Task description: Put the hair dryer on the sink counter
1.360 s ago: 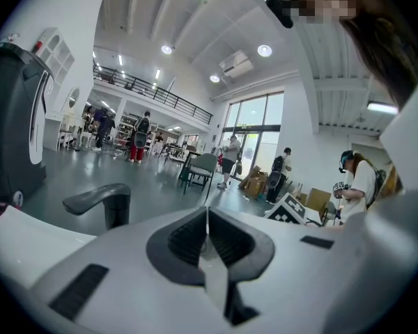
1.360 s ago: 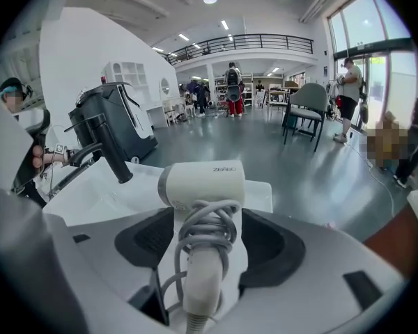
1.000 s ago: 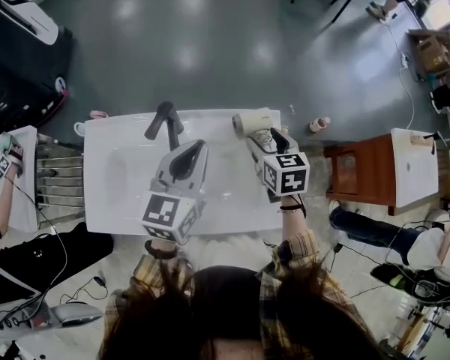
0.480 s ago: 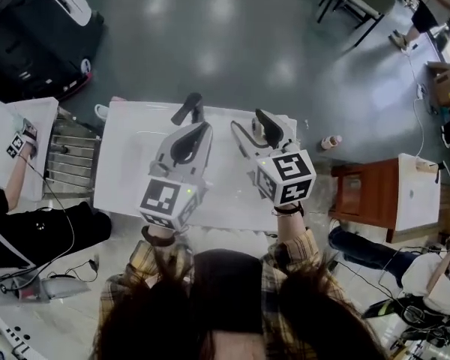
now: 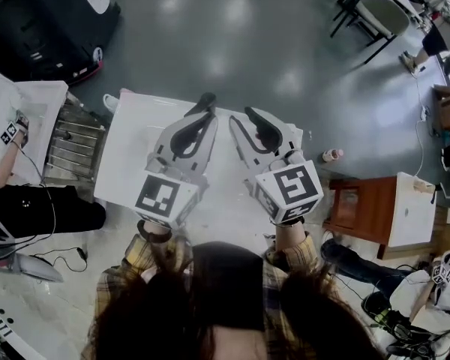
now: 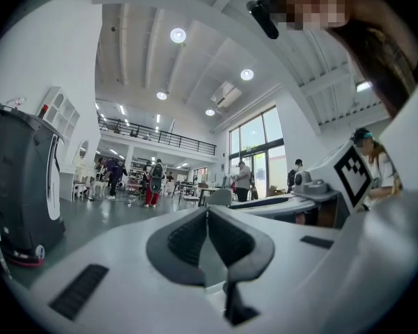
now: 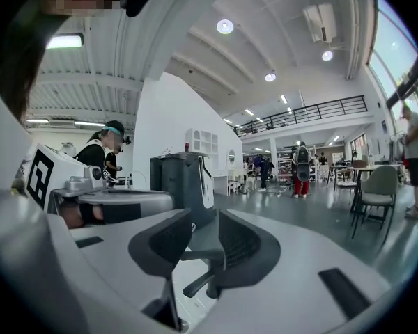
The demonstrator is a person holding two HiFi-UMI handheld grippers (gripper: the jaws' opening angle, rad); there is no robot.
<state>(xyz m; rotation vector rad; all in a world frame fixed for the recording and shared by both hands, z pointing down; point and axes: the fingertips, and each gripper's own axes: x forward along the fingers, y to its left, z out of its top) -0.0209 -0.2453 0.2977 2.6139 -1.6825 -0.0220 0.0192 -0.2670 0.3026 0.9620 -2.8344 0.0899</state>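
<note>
Both grippers hang raised above the white sink counter (image 5: 124, 171) in the head view, side by side and pointing away from me. My left gripper (image 5: 202, 118) has its pads together and holds nothing (image 6: 207, 218). My right gripper (image 5: 244, 118) shows a gap between its pads (image 7: 198, 221). Its jaws have just been closing, and nothing is between them. Below that gap the black faucet (image 7: 198, 273) shows in the right gripper view. The hair dryer is not visible in any view; in the head view the right gripper covers the spot where it lay.
A black machine (image 5: 52, 13) stands on the grey floor beyond the counter's left end. A metal rack (image 5: 75, 148) adjoins the counter on the left, and a brown wooden stand (image 5: 360, 208) is on the right. A small pink bottle (image 5: 331, 155) is on the floor. People work at both sides.
Both grippers have risen off the counter, the right one more. The right jaws have narrowed. The cream hair dryer, seen lying by the right gripper a second ago, is now covered.
</note>
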